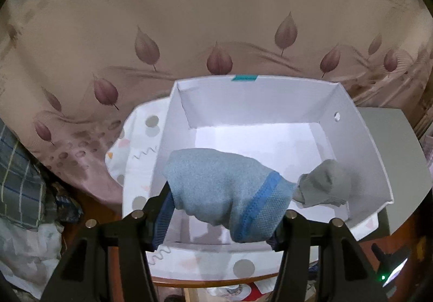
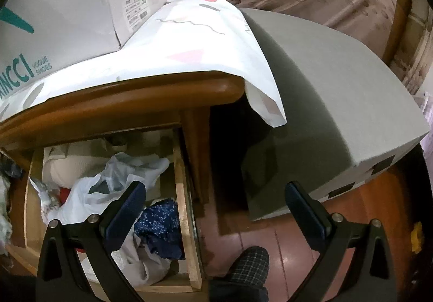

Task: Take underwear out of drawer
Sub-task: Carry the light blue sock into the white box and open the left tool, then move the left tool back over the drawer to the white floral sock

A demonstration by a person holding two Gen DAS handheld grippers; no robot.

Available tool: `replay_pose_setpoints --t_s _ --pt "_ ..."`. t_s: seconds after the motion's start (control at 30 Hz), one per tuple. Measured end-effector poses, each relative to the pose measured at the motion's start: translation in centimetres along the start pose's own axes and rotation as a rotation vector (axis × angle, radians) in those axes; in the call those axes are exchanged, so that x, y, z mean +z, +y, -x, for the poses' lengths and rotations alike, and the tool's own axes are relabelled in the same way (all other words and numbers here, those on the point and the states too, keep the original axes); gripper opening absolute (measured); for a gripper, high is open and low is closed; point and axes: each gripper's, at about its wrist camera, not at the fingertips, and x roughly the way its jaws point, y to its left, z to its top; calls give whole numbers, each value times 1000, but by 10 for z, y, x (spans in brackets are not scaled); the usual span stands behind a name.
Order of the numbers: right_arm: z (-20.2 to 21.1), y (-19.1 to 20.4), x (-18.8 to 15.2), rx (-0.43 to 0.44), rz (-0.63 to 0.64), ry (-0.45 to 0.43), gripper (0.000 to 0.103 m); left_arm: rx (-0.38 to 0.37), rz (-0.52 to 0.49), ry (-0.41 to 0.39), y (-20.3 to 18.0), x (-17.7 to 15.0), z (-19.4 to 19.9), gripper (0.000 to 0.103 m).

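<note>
A: White cardboard dominates the left wrist view: an open shoe box [image 1: 360, 145] on the cloth-covered desk [image 2: 162, 96], seen from above. What is in it?

B: A grey sock [image 1: 324, 183] lies by its right wall. Draped above the box floor, the pale blue underwear [image 1: 224, 191] with a darker blue band hangs between the left tongs [image 1: 219, 223], whose jaws are closed onto the cloth at both sides.

A: And the drawer [image 2: 186, 223]?

B: Pulled open below the wooden desk edge, in the right wrist view. Inside sit a crumpled plastic bag [image 2: 108, 188], a dark blue speckled garment [image 2: 162, 223], pale cloth at the back and a scrap of red, all jumbled together. Whether the speckled piece is more underwear cannot be told.

A: The right tongs [image 2: 213, 204]?

B: Spread wide and holding nothing, poised over the drawer's right side, beside a grey box [image 2: 338, 102] on the floor.

A: How would you judge the handling?

B: The knit looks light, soft and limp; it sags and folds around the jaws, so it should neither slip nor break. The banded edge, likely the firmest part, seems the best hold. For the speckled garment, pinching a raised fold would probably avoid snagging the plastic bag touching it.
</note>
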Motion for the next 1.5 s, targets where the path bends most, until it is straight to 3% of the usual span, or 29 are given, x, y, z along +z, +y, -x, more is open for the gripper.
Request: replay_pose_setpoints --t_s 0.13,0.47,0.63,0.77,0.97,1.1,1.3,1.5 --pt "0 1 0 11 1 1 102 -4 5 54 -1 0 -22 57" --pt "0 4 0 25 9 -2 102 -2 5 91 -3 -5 -42 64" --pt "0 2 2 31 -5 -1 102 -30 -24 43 -6 -11 -27 67" --pt "0 3 2 32 -2 -6 102 -10 -66 29 -11 -11 -22 76" --pt "0 7 2 32 19 -9 102 -44 -12 28 -3 -5 -15 77" --pt "1 5 3 40 6 -10 102 -70 -22 -29 -2 -13 10 77" --pt "4 0 5 45 -25 -23 102 -83 -61 -3 -2 -75 46 77" --pt "6 0 5 40 -27 -32 102 -85 -27 140 4 -163 24 77"
